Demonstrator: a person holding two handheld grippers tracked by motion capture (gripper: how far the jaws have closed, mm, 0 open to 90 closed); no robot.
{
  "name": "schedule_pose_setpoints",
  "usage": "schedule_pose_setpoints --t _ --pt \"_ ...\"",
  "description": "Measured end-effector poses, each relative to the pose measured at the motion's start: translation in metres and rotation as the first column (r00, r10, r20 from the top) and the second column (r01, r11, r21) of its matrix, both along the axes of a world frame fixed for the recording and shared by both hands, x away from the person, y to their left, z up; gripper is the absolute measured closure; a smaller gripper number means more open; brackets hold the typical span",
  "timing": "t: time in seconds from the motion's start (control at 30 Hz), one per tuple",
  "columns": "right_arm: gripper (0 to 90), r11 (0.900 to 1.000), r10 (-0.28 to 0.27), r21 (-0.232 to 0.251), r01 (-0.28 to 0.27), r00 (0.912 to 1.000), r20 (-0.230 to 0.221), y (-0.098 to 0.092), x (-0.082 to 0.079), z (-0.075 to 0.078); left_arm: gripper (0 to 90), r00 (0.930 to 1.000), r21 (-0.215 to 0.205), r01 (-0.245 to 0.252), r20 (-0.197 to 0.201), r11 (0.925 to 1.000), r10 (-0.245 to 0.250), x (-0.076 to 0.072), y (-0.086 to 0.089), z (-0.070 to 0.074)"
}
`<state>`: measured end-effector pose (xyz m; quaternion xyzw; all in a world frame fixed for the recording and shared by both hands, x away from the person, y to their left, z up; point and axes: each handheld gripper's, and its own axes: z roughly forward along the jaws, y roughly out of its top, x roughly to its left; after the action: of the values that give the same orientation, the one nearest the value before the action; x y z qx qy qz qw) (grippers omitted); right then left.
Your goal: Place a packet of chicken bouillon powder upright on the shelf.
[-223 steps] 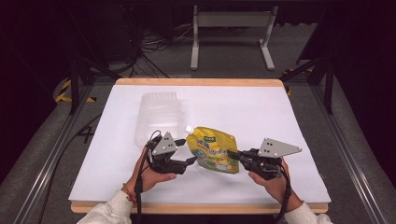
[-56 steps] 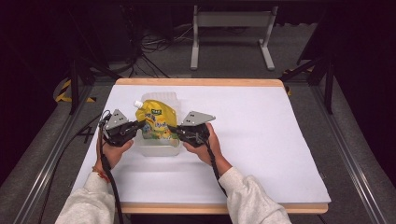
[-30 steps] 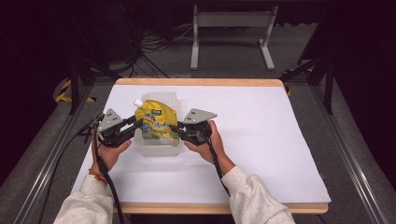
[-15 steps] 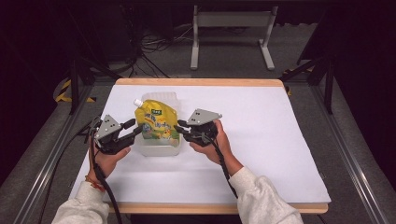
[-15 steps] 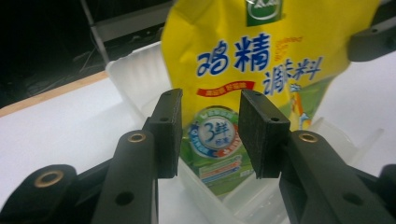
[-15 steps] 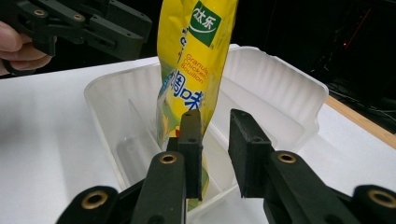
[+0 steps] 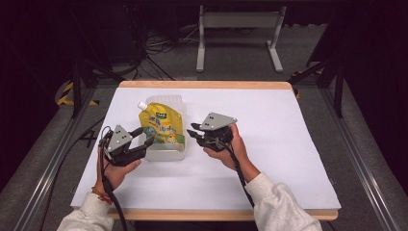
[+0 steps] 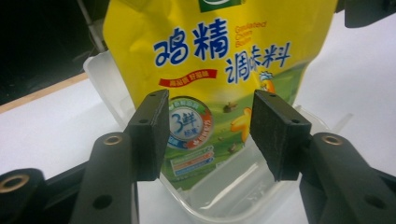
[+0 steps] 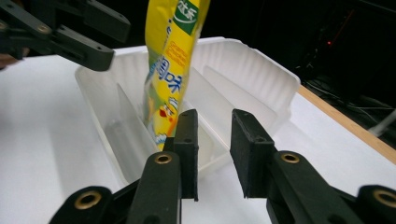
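Both forearms reach in from the near edge of the white table (image 7: 288, 144). The left gripper (image 7: 144, 141) sits just left of the clear tray (image 7: 166, 153), jaws wide apart and empty. The right gripper (image 7: 192, 131), just right of it, is parted and empty too. The yellow pouch (image 7: 162, 126) stands upright in the tray between them.

The yellow pouch (image 8: 219, 70) reads "鸡精" and "调味料" in blue, with "3鲜" on a round badge (image 8: 190, 122).
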<state>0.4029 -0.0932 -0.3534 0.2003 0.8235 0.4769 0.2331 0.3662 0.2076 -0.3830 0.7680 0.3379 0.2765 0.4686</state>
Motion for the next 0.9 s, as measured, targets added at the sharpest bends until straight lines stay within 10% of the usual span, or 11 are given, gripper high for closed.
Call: schedule_pose_setpoints --t 0.9 --pt "52.9 0.984 -0.094 -0.148 0.098 0.9950 0.033 -0.048 -0.013 -0.004 23.3 0.9959 0.055 0.090 -0.003 0.9944 -0.090 -0.042 -0.023 -0.008"
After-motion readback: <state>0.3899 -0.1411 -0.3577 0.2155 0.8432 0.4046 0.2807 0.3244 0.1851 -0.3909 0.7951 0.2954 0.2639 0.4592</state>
